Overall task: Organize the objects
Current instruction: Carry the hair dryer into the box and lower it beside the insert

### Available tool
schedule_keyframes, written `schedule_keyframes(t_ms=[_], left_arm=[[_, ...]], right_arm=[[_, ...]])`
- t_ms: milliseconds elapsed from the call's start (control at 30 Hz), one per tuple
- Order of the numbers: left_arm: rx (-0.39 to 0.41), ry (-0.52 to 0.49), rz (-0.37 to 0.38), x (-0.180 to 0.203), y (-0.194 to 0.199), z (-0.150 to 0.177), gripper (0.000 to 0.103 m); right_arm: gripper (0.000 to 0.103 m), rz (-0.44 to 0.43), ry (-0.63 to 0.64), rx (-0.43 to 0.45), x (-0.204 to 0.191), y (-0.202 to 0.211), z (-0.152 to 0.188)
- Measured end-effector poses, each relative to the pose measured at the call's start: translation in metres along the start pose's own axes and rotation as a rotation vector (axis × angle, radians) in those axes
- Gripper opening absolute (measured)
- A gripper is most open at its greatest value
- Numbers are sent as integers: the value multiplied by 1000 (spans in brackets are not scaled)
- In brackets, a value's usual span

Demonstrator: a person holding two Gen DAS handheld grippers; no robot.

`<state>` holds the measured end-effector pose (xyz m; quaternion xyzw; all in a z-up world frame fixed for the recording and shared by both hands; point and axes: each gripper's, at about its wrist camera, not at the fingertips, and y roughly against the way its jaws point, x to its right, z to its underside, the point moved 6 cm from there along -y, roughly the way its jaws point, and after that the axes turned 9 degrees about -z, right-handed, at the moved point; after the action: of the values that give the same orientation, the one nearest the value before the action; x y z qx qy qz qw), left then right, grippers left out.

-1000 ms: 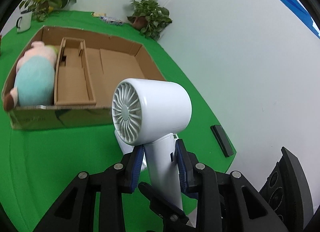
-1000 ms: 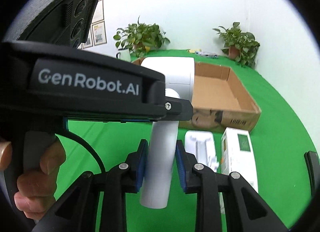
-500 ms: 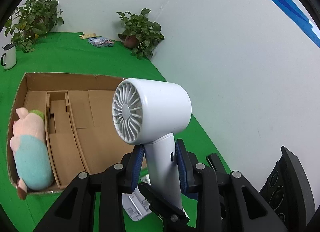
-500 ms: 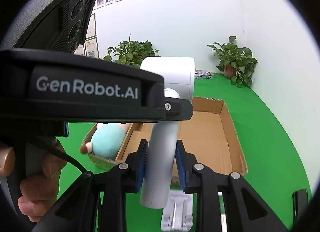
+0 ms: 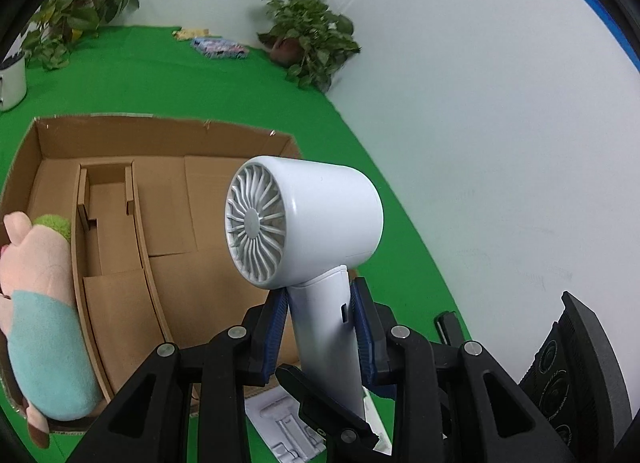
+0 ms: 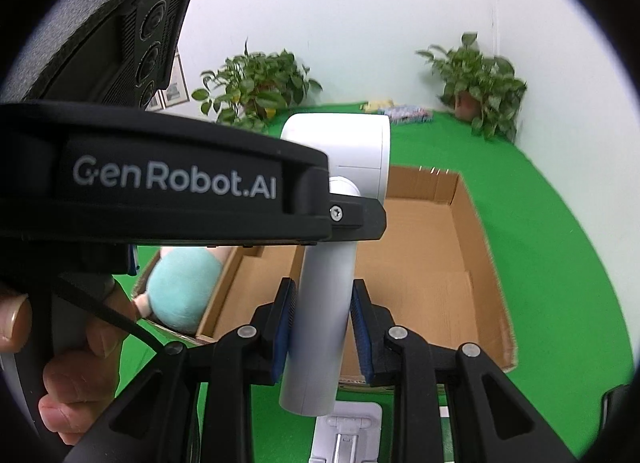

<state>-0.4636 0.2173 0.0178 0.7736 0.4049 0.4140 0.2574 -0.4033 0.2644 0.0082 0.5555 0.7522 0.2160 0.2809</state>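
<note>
Both grippers clamp the white dryer's [image 5: 316, 223] handle, left gripper [image 5: 320, 333] and right gripper [image 6: 322, 329] each pinching it, held over the open box [image 5: 168, 131]. The left view alone shows its vaned grille and the pink plush [image 5: 36, 303]; the right view alone shows a hand [image 6: 72, 367] on the left gripper's grip
</note>
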Motion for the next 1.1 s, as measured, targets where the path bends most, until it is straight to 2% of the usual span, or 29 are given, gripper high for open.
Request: schedule_keyframes(t_ms=[233,333,433,667,833,900,967,1100], left_arm=[[-113,63,-44,-47,-76,11,29],[-144,100,-56,-66,-101,17,31],[-155,136,-44,-77,-112,18,31],[-195,149,-76,-91,-126,26,32],[-199,123,-77,-89,-120,32,33],[-188,116,-103,-90,-111,36,34],[-181,112,-98,-91,-101,38,34],[-79,73,-149,-94,-59,43,44]], right_arm=[[26,-56,-84,-103,26,-63,21],[27,-77,-112,-124,18,-67,36],[27,-106,-158,-136,26,-76,34],[26,-128,-185,-188,31,-100,40],[25,-129,-173,-195,26,-99,44],[24,-136,-174,-208,28,-100,46],[24,-138,-186,-230,32,-103,51],[29,-132,-144,-230,23,-100,53]])
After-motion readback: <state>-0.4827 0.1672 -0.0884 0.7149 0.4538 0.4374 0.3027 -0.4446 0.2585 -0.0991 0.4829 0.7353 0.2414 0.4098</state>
